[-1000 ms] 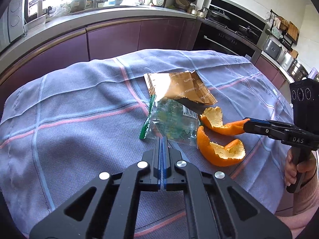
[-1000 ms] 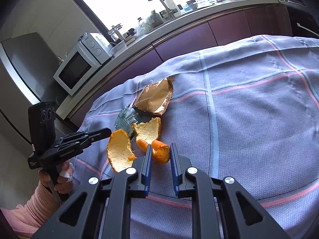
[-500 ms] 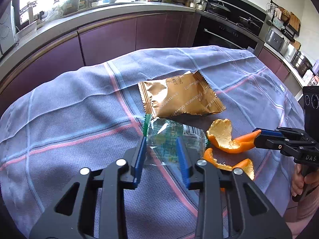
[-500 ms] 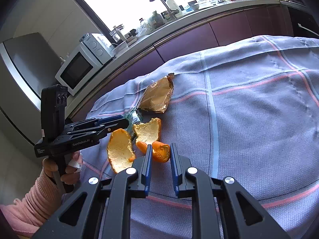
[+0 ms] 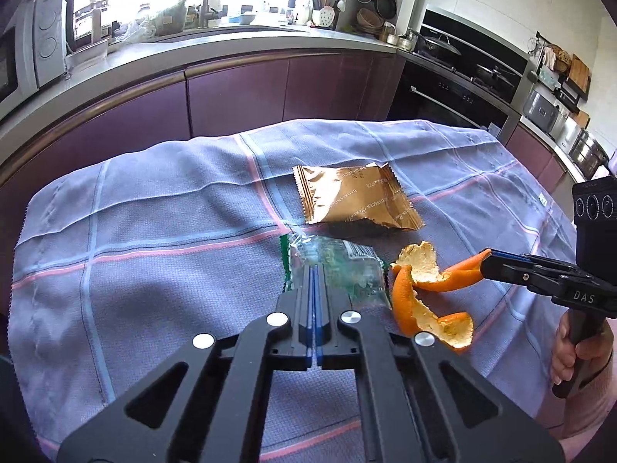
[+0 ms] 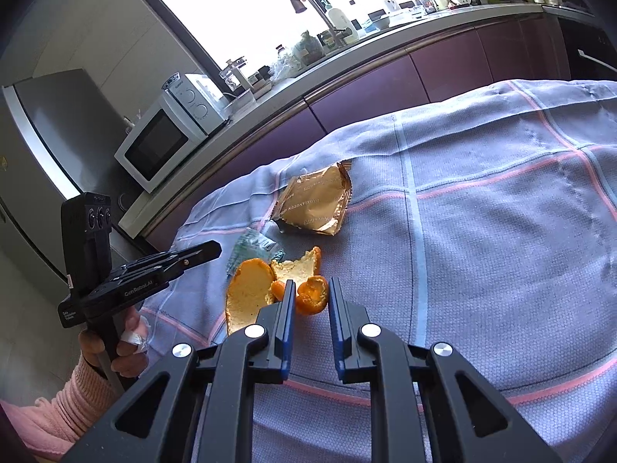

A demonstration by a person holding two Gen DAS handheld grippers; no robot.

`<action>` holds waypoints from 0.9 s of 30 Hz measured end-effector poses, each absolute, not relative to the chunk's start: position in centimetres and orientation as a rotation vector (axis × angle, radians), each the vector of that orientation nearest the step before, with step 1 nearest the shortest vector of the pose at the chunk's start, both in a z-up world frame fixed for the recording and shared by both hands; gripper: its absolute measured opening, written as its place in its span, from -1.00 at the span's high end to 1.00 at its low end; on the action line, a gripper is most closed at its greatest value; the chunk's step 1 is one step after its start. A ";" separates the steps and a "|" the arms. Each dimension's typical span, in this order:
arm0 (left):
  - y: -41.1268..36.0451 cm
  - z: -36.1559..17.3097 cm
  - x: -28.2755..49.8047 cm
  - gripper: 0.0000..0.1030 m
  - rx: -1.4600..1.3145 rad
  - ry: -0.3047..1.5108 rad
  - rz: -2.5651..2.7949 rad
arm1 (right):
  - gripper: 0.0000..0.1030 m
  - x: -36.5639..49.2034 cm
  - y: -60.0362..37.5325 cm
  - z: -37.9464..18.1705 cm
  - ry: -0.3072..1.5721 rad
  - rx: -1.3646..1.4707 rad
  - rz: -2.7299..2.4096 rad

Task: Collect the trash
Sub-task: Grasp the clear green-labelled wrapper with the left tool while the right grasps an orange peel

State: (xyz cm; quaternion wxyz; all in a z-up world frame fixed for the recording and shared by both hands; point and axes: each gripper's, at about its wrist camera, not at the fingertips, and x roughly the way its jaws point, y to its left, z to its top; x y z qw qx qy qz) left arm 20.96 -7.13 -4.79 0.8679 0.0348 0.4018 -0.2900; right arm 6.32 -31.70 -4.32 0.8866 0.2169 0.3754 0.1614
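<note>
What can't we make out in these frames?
- Left gripper, jaws just closed: whether it pinches the clear wrapper; left wrist view, own fingers cover the contact.
- Orange peel, near end: left wrist view, behind that gripper's linkage.
- Gold packet, whether empty: both views, opaque foil.

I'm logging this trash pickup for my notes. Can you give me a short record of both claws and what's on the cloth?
left claw: just closed, seemingly pinching the clear wrapper
right claw: shut on one end of the peel
gold packet: lying free, beyond the wrapper
surface: checked cloth
</note>
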 end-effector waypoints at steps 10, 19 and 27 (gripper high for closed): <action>-4.4 -3.5 19.7 0.93 0.020 0.828 -0.607 | 0.72 5.9 -31.5 -2.8 0.735 0.443 0.334; -8.4 -5.9 22.6 -0.05 0.111 0.906 -0.622 | 0.72 5.7 -32.0 -3.3 0.745 0.463 0.322; -11.0 -7.8 22.6 0.07 0.211 0.933 -0.638 | 0.72 6.1 -32.2 -4.1 0.753 0.476 0.328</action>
